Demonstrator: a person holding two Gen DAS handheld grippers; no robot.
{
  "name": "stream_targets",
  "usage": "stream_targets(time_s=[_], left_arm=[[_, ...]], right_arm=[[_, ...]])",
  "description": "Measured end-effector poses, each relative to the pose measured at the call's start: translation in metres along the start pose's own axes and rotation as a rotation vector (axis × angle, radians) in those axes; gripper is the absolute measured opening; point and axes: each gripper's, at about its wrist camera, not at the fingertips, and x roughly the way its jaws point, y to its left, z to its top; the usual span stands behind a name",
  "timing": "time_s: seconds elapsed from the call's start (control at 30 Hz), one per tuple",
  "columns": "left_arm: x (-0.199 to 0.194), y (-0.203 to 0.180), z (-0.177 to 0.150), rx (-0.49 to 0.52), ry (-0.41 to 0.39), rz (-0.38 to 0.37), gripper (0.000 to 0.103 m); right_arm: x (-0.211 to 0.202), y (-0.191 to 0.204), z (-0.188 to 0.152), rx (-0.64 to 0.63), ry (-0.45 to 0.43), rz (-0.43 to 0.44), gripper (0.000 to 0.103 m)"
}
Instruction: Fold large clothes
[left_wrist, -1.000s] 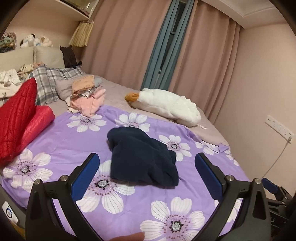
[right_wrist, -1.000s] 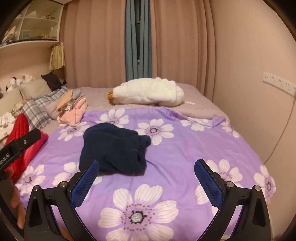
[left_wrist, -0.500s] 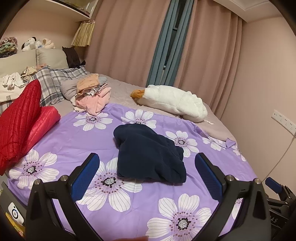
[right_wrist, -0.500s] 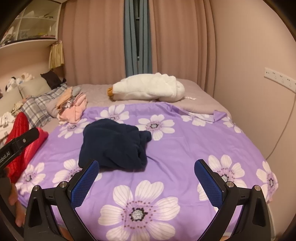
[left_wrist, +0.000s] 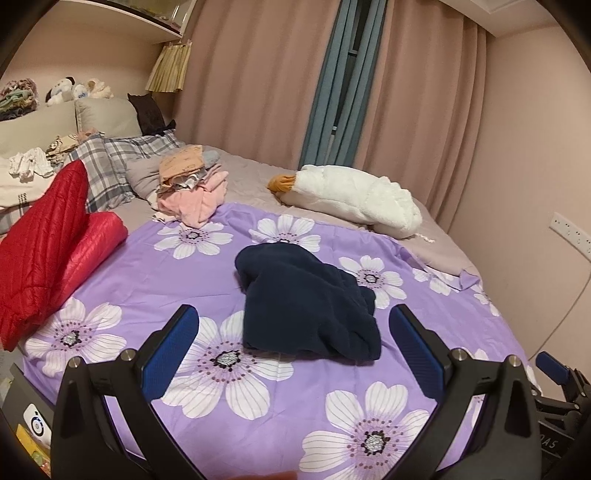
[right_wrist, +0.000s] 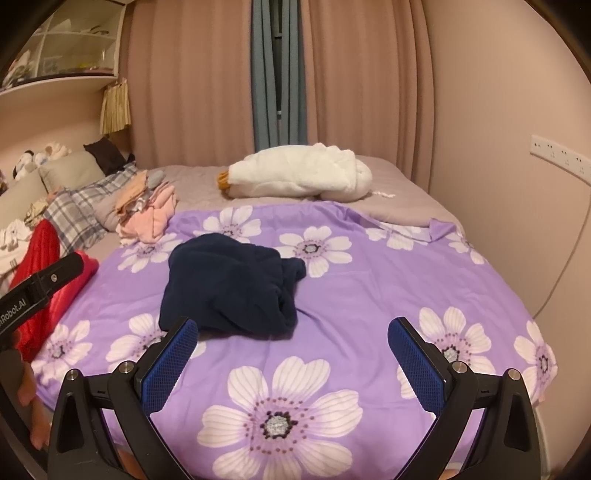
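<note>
A crumpled dark navy garment lies in a heap in the middle of the purple flowered sheet on the bed. My left gripper stands open above the near part of the sheet, short of the garment, with nothing between its blue pads. My right gripper is open too, to the right of the garment and nearer the bed's foot, and holds nothing. In the right wrist view, part of the left gripper's body shows at the left edge.
A red quilted jacket lies on the bed's left side. A pile of pink and beige clothes sits behind the sheet, beside plaid pillows. A white plush goose lies at the far end. The wall runs close on the right.
Both grippers have drawn back and risen slightly, so the bed and garment look a little farther and more centred. The garment has not moved. Both stay open.
</note>
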Motion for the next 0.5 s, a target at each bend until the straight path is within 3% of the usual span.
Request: stream_targets(time_s=[0.5], left_arm=[[-0.0001,-0.0014,-0.0032,0.031,0.008,0.011,0.103]], right_arm=[[0.0037,0.0025,-0.0035,-0.006,0.008,0.000,0.102]])
